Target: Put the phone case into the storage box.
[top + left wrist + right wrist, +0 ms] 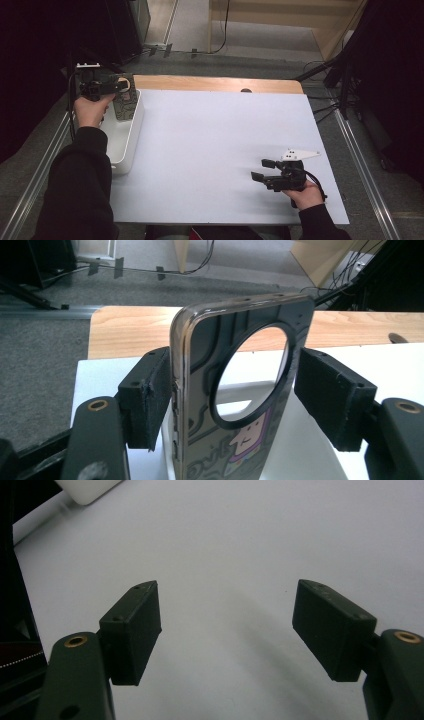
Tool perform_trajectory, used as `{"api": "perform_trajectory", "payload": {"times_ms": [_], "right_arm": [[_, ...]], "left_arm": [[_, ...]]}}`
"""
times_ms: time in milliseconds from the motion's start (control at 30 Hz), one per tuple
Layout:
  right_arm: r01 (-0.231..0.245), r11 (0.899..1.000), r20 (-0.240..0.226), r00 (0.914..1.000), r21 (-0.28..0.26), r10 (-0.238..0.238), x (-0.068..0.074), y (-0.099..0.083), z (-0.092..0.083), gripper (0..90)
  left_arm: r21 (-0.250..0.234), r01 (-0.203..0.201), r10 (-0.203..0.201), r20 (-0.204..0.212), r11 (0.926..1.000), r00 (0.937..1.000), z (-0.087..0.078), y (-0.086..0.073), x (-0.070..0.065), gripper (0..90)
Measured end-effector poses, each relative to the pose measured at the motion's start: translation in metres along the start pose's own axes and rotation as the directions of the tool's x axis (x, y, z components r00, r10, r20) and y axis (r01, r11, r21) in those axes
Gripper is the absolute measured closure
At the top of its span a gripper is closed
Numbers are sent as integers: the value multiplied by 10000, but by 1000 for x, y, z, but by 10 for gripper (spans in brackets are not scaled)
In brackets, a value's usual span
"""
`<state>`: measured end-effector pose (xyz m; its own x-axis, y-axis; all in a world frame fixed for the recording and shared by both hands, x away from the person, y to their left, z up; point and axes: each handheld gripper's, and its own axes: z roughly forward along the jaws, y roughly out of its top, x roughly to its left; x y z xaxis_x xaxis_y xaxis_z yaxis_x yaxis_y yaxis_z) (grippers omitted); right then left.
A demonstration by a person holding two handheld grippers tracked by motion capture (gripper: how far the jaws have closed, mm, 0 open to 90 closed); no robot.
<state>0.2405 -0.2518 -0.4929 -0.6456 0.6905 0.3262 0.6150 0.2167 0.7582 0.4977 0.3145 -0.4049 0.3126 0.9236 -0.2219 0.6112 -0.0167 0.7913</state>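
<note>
**Phone case stands between parted jaws over the white bin**

At the far left corner of the counter [215, 84], the left hand-held gripper [121, 85] hovers above a white bin [126, 145] that lies along the counter's left edge. A phone case [235, 390] stands upright between its jaws, dark with a cartoon print and a large round camera cutout near its top. In the left gripper view the case's edge lies right against the left pad [147, 397], while the right pad [332, 397] stands clear of it with a visible gap. The jaws are parted wider than the case, so nothing is clamped. In the high view the case [124, 102] reaches down into the far end of the bin; whether its lower end rests on the bin floor cannot be told.

The right hand-held gripper [261, 170] sits near the counter's near right corner, in the person's right hand [306, 194], jaws pointing toward the left edge. Its jaws stand wide apart with nothing between them, over the bare white sheet [240, 540] that covers the counter.
</note>
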Motion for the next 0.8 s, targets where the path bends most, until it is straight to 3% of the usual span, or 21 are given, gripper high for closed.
{"api": "perform_trajectory", "payload": {"times_ms": [467, 800], "right_arm": [[11, 10000, -89, 10000, 71, -10, 0, 1, 3, 263], [35, 10000, -148, 9999, 83, -34, -1, 2, 3, 263]], "left_arm": [[457, 93, -99, 111, 9989, 9999, -16, 4, -4, 292], [260, -156, 154, 63, 9995, 9999, -29, 10, -9, 292]]}}
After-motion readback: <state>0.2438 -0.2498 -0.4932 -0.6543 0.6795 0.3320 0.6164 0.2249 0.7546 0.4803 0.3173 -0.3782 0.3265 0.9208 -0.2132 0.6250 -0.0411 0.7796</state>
